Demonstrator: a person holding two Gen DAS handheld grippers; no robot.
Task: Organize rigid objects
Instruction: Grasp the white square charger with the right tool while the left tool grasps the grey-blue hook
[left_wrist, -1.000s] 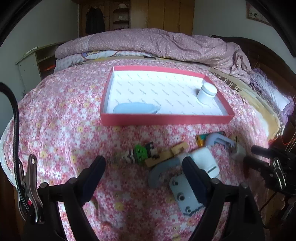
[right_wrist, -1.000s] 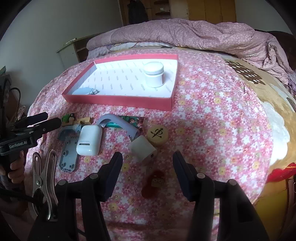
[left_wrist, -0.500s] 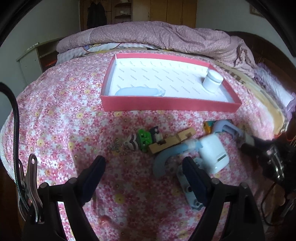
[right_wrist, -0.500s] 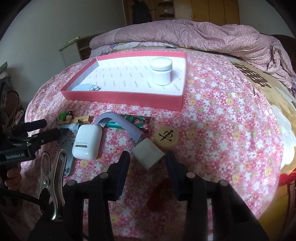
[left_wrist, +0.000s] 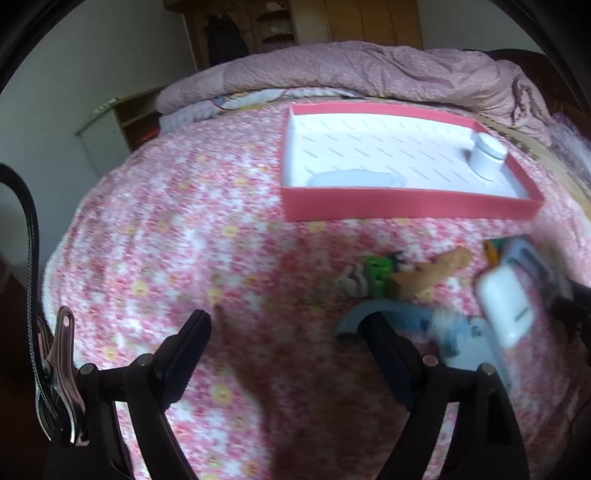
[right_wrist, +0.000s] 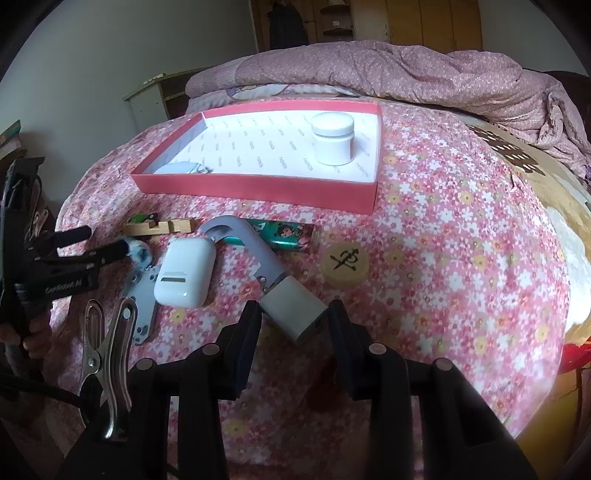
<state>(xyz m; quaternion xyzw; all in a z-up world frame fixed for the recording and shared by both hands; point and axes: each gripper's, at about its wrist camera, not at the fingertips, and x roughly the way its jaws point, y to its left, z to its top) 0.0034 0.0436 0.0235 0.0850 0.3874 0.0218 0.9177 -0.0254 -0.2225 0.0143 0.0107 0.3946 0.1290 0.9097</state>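
Observation:
A red-walled box (right_wrist: 258, 184) lies on the flowered bed and holds a white jar (right_wrist: 332, 138) and a pale blue piece (right_wrist: 181, 168). In front of it lie a white earbud case (right_wrist: 184, 273), a grey hooked handle with a white block (right_wrist: 295, 310), a wooden disc (right_wrist: 345, 264), a wooden stand (right_wrist: 162, 227) and a printed packet (right_wrist: 284, 238). My right gripper (right_wrist: 293, 319) has its fingers on both sides of the white block. My left gripper (left_wrist: 286, 332) is open over bare bedspread, left of the pile; it also shows in the right wrist view (right_wrist: 107, 245).
A rumpled pink quilt (right_wrist: 406, 74) lies behind the box. A metal bracket (right_wrist: 142, 306) lies under the earbud case. A green toy figure (left_wrist: 373, 275) lies by the wooden stand. A small cabinet (right_wrist: 147, 99) stands at the bed's far left. The bed edge falls away at right.
My right gripper moved forward and narrowed around the white block. My left gripper swung left, so the pile slid to the right of its view.

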